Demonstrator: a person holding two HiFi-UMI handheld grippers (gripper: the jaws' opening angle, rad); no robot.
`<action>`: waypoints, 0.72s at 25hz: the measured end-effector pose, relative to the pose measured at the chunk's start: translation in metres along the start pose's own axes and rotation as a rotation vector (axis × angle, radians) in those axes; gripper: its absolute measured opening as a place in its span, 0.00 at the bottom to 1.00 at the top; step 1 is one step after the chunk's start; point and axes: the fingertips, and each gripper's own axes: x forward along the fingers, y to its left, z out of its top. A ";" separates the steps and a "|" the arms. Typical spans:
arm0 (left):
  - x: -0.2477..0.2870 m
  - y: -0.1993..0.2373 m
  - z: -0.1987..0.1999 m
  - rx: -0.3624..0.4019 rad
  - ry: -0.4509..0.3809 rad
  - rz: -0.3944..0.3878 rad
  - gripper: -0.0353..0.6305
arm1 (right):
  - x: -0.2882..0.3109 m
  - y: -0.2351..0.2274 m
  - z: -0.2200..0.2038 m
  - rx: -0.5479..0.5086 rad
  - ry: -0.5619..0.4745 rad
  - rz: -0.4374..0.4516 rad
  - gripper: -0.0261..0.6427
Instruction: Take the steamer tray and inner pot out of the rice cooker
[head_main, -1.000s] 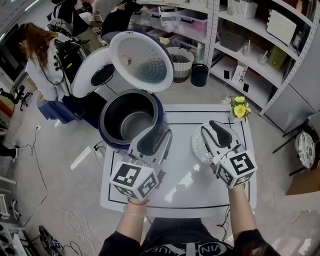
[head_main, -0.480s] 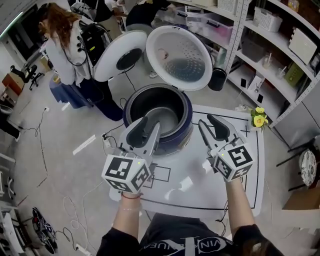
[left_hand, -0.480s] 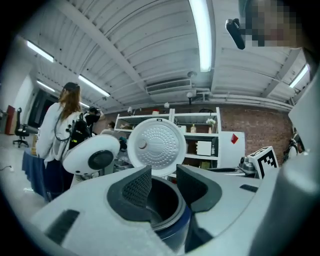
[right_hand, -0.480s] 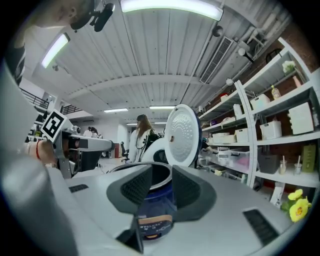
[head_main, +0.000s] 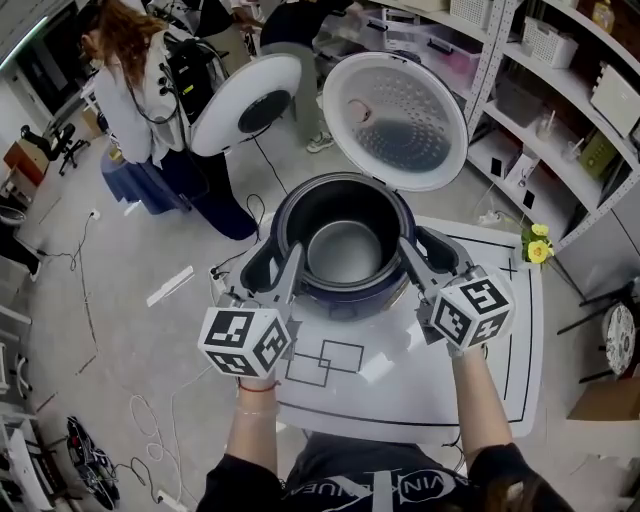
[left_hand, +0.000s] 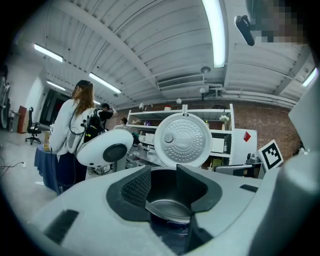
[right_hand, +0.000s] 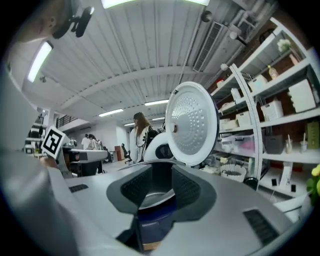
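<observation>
White tabletop (head_main: 400, 395) with black line markings holds the scene. On it, the left gripper (head_main: 275, 268) has its 2 fingers (left_hand: 136, 189) spread, pinching nothing, its tips at the left side of the round dark-blue rice cooker (head_main: 350, 302). The right gripper (head_main: 432, 258) is likewise spread and empty-handed at the cooker's right side. Through each gap shows the rim of the silvery metal inner pot (head_main: 345, 250), seated inside the cooker. Behind it the cooker's round white dimpled lid (head_main: 395, 120) stands open. Farther off are metal shelves (head_main: 560, 90) and a person in white (head_main: 135, 70).
</observation>
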 end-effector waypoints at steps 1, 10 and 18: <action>0.003 0.006 -0.003 -0.006 0.005 0.001 0.26 | 0.004 -0.002 -0.002 0.029 0.005 -0.005 0.22; 0.035 0.033 -0.021 -0.028 0.073 -0.047 0.27 | 0.025 -0.025 -0.020 0.048 0.101 -0.092 0.22; 0.048 0.043 -0.036 -0.068 0.121 -0.073 0.31 | 0.035 -0.034 -0.032 0.151 0.156 -0.104 0.25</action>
